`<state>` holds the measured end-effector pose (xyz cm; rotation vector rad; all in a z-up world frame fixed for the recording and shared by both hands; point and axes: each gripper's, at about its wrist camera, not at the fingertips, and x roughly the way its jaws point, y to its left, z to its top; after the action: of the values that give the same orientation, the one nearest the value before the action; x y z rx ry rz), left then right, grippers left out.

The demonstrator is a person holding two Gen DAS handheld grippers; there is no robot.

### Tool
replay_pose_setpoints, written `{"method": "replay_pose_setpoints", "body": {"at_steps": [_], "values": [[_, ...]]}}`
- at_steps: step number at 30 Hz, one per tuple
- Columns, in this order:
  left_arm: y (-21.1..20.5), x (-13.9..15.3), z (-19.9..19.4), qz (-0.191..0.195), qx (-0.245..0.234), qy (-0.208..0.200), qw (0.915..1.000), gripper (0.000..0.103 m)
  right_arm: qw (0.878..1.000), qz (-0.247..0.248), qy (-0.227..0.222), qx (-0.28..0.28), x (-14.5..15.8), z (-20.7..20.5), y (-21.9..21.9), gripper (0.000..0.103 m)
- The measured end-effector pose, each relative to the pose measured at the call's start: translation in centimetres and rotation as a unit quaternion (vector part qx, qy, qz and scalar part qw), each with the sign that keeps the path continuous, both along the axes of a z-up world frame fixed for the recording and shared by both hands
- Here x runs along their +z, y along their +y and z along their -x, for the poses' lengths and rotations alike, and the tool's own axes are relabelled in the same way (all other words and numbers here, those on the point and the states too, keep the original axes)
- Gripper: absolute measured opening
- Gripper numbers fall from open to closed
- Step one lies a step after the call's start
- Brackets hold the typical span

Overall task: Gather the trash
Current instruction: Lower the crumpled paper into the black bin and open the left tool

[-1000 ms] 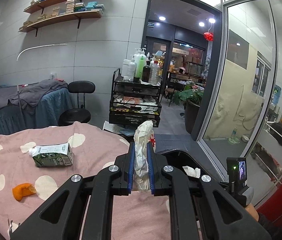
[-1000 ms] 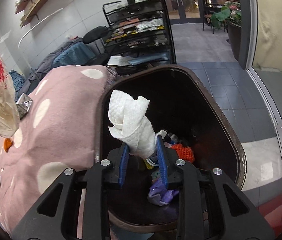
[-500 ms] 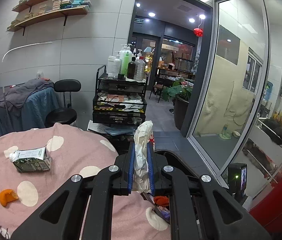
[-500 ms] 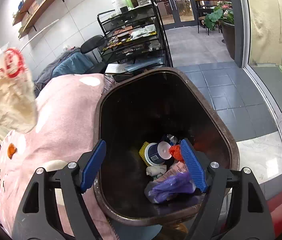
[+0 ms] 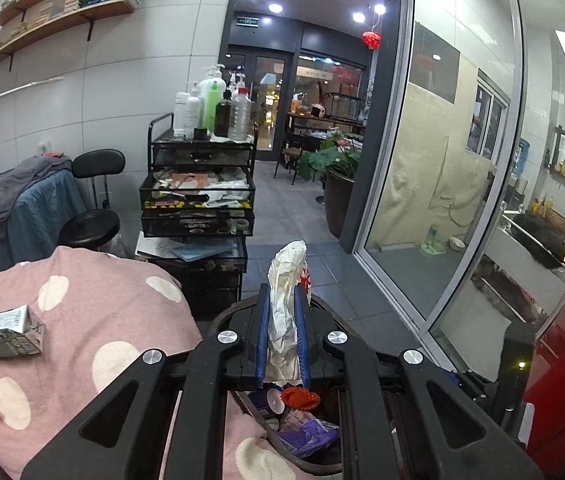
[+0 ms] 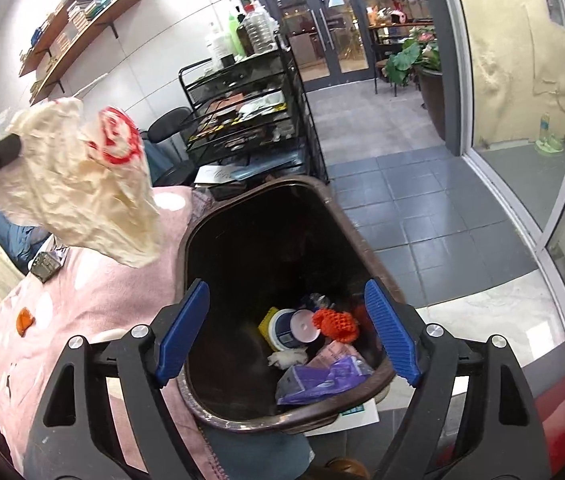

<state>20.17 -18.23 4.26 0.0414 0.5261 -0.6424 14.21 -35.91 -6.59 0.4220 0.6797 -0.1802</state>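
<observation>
Pinching a crumpled plastic bag (image 5: 284, 312), left gripper (image 5: 282, 334) hangs beside the bin (image 6: 366, 248) rim; released early, it lands on the pink blanket (image 5: 94, 320). Right gripper (image 6: 288, 330), just spread, empty over the bin.

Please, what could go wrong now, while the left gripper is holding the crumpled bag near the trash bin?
1. The crumpled bag in the left gripper hangs near the bin's edge, partly above the pink blanket. Released here, it might land on the blanket.
2. The right gripper, whose jaws have just been opening, with nothing between them, hovers above the bin mouth. The two grippers could collide there.
</observation>
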Motion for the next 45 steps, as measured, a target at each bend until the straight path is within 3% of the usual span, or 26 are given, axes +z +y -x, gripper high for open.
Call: {"method": "replay_pose_setpoints", "body": {"at_steps": [12,16,19,23,24,33,45], "values": [[-3.4,-4.1,-2.3,-0.032,-0.018,0.067,0.9971,0.012,0.999,-0.005,-0.006,-0.043,0.2,1.4,-2.3,0.085],[-4.4,-5.4,-2.4,-0.059,-0.026,0.08,0.9946,0.012,0.999,-0.004,-0.006,-0.051,0.2,1.6,-2.7,0.085],[-4.6,-5.9,-2.0,-0.076,-0.036,0.081,0.9932,0.023,0.998,-0.005,-0.007,-0.057,0.2,1.7,-3.1,0.086],[-4.4,-5.9,-1.5,-0.088,-0.034,0.067,0.9933,0.076,0.998,-0.004,-0.007,-0.065,0.1,1.7,-3.2,0.091],[-4.2,-5.8,-1.4,-0.086,-0.033,0.062,0.9939,0.084,0.998,-0.005,-0.007,-0.066,0.0,1.7,-3.2,0.092],[-1.9,-5.1,0.3,-0.088,-0.019,0.033,0.9954,0.098,0.998,-0.01,-0.013,-0.059,0.1,1.5,-3.1,0.094],[4.1,-3.6,2.9,-0.076,0.016,-0.016,0.9968,0.098,0.999,-0.019,-0.032,0.022,1.4,0.2,0.6,0.094]]}}
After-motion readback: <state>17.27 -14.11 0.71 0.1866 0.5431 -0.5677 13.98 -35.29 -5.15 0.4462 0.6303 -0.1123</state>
